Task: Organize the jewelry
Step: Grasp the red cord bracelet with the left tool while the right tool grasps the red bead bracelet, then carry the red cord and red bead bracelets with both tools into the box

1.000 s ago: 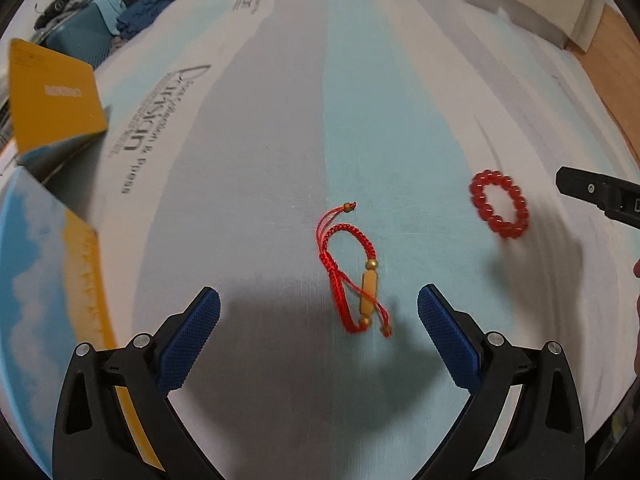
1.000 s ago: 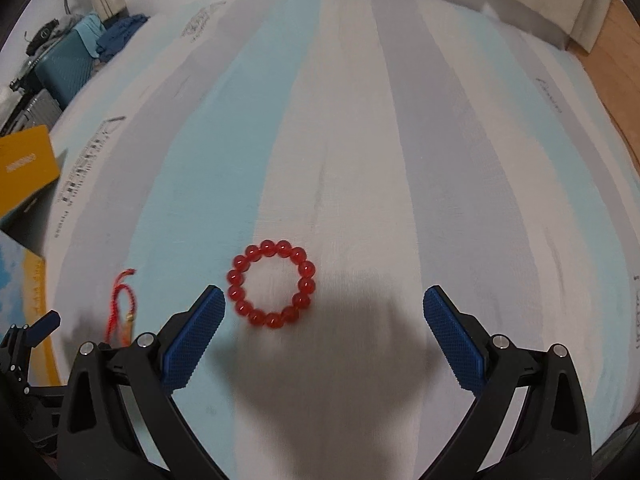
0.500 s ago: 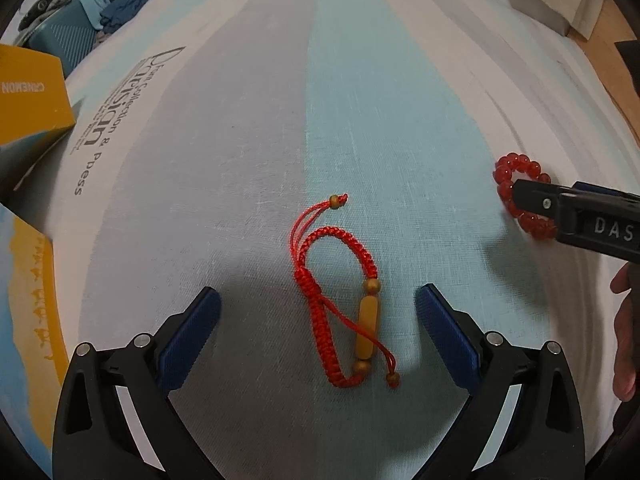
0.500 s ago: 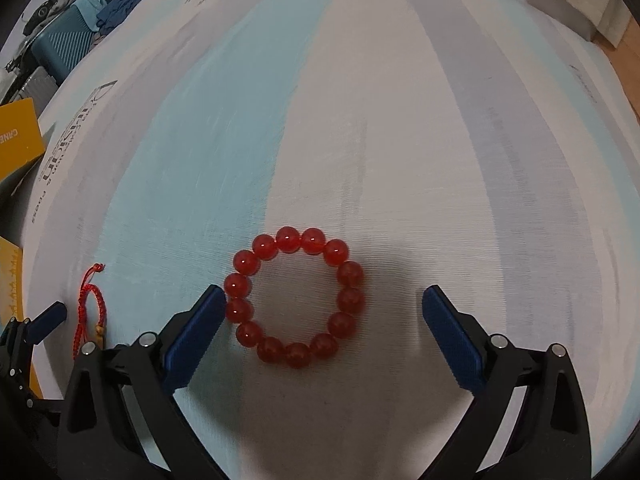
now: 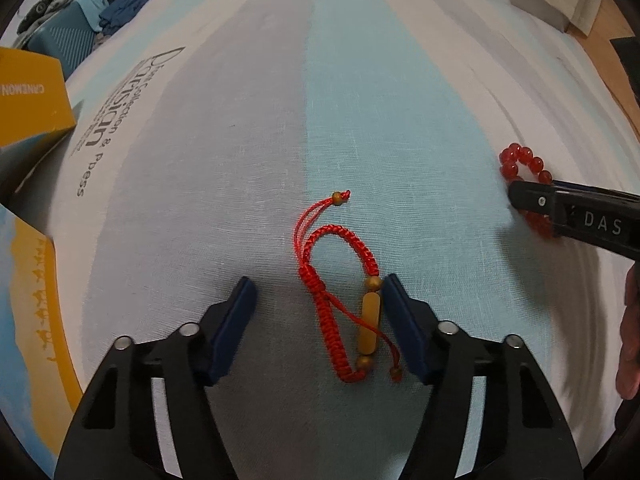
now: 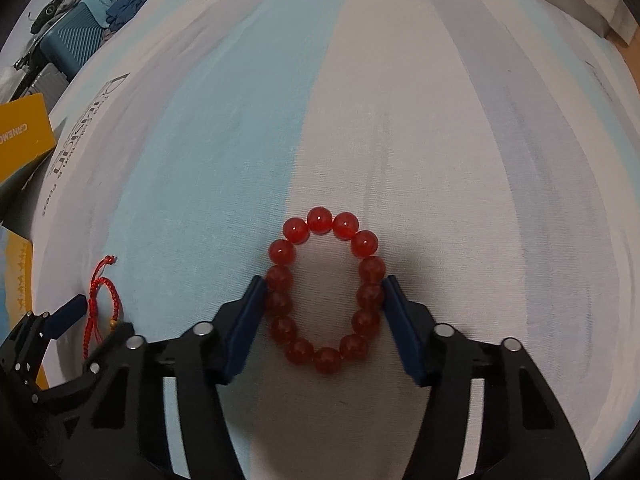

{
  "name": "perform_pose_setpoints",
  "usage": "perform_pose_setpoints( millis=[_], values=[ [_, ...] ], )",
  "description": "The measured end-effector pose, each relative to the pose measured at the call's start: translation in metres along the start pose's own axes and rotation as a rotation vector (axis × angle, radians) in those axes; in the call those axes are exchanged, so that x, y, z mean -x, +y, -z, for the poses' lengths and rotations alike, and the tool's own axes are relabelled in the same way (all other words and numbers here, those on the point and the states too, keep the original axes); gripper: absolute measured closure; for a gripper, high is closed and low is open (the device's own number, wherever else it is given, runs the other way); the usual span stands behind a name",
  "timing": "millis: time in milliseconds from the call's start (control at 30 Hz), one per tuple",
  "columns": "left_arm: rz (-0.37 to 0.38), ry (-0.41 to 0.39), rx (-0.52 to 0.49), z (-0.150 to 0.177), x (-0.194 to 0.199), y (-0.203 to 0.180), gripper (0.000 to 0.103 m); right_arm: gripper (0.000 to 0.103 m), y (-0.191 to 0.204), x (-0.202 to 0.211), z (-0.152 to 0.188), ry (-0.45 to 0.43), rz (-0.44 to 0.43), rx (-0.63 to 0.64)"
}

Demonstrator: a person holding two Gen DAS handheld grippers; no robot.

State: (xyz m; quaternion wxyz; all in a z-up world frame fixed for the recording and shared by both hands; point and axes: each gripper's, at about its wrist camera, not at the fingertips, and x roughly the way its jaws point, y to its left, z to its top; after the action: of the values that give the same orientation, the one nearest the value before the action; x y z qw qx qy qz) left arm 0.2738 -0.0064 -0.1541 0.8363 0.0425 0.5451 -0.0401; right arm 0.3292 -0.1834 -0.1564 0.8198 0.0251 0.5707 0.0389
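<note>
Containers: yellow box (image 5: 28,100) with printed lettering, at the far left edge of the striped bedsheet (image 5: 360,100); inside not visible. A second yellow and blue printed thing (image 5: 28,320) lower left, kind unclear; contents cannot be told.
Cord bracelet (image 5: 340,280): red braided cord, long amber tube bead flanked by small round gold-brown beads, loose tails ending in small beads. Lies flat on the sheet where a grey stripe meets a pale blue one.
Bead bracelet (image 6: 326,290): ring of glossy translucent red round beads, squeezed into a slight oval. Lies flat on a white stripe, well to the right of the cord bracelet.
Left gripper (image 5: 316,312): jaws closing, partly open, cord bracelet between them. Right blue pad touching or just beside the amber bead; left pad clear of the cord, sheet showing in the gap. Not yet clamped.
Right gripper (image 6: 324,312): jaws closing around the bead bracelet, both blue pads against the beads on either side of the ring. Bracelet resting on the sheet.
Hand (image 5: 630,332): part of a person's hand at the right edge of the left wrist view, behind the right gripper.
Background: blue suitcase (image 6: 70,46) and bundled dark blue cloth (image 6: 132,0) beyond the far left corner of the bed.
</note>
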Motion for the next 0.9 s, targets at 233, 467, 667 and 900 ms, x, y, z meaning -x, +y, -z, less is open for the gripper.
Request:
perform_pose_setpoints(
  millis=[233,467,667,900],
  values=[
    [-0.009,0.001,0.015,0.003,0.006,0.008,0.075,0.071,-0.003,0.001,0.0,-0.001,0.0,-0.011],
    [0.0,-0.022,0.031,0.002,0.016,0.013,0.096,0.09,-0.012,0.016,0.007,-0.035,0.002,-0.016],
    [0.01,-0.036,0.049,0.0,0.027,0.014,0.097,0.09,-0.019,0.031,0.011,-0.057,-0.013,-0.02],
    [0.006,-0.058,0.036,-0.001,0.045,0.011,0.097,0.09,-0.025,0.047,0.016,-0.083,-0.047,-0.035]
  ],
)
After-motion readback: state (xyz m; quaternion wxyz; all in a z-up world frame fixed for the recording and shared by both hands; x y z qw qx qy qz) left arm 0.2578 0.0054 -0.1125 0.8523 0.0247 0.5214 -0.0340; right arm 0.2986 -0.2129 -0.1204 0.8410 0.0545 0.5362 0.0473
